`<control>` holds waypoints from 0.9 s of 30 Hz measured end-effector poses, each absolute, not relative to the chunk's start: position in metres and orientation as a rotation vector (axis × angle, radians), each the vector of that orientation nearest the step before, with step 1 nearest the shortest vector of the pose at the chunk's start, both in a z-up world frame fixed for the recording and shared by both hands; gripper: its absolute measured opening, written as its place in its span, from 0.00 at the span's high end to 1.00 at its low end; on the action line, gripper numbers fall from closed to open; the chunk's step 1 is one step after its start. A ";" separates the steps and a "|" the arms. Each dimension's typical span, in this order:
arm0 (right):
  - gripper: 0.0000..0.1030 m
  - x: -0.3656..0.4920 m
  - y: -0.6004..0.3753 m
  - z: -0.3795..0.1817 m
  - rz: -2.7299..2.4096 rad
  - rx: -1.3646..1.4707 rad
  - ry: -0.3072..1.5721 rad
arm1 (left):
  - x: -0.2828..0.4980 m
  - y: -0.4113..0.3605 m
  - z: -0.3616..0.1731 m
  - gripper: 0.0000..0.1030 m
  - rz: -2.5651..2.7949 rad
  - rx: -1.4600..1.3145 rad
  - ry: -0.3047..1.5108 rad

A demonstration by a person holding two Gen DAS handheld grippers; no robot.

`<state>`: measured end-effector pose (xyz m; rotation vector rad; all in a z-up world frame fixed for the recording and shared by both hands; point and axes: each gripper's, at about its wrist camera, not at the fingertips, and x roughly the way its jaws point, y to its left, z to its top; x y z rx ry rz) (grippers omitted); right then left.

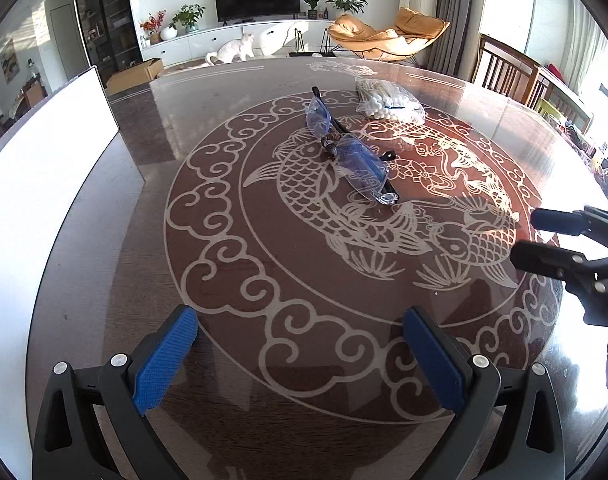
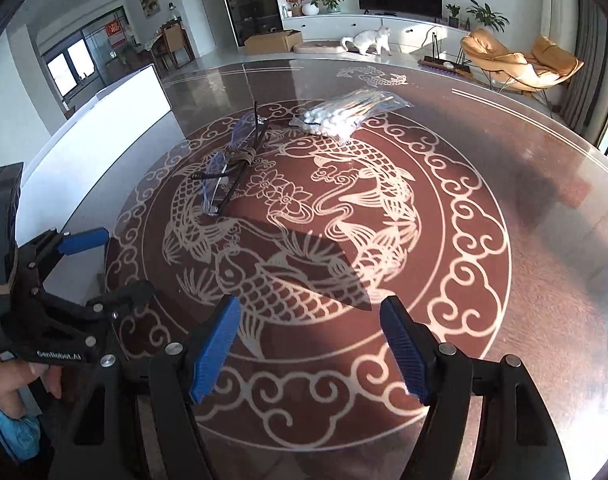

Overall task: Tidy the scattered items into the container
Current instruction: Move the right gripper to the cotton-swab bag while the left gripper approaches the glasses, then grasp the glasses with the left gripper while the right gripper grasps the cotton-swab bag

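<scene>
1. Living room behind w/ TV and a white cat (image 1: 234, 49); up front, a glossy table (image 1: 116, 264) w/ fish pattern.
2. Landmark = glasses (image 1: 350, 148), lying folded mid-table. Bag of cotton swabs (image 1: 388, 98) sits just beyond them, apart. White container (image 1: 52, 168) stands well to their left, at table edge.
3. Left gripper (image 1: 300, 354) & right gripper (image 2: 310, 344) hover near side of the glasses, both w/ jaws apart, holding nothing.
4. Step, I judge: start of task, nothing visibly picked yet; container's inside not visible.
5. Next prob calls for reaching fwd to the glasses, closing on frame, not lens, then carrying left to container.
</scene>
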<state>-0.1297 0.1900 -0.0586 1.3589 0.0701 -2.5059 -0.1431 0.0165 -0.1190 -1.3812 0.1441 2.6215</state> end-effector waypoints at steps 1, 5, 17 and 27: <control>0.29 -0.119 0.194 -0.059 -2.524 1.365 0.091 | -0.143 0.016 -0.119 0.00 2.622 -1.381 0.144; 0.29 -0.094 0.204 -0.065 -2.579 1.378 0.119 | -0.143 0.016 -0.119 0.00 2.621 -1.381 0.144; 0.28 -0.081 0.204 -0.067 -2.653 1.314 0.131 | -0.138 0.014 -0.117 0.00 2.615 -1.379 0.145; 0.28 -0.082 0.205 -0.067 -2.653 1.313 0.131 | -0.129 0.013 -0.075 0.00 2.520 -1.264 -0.139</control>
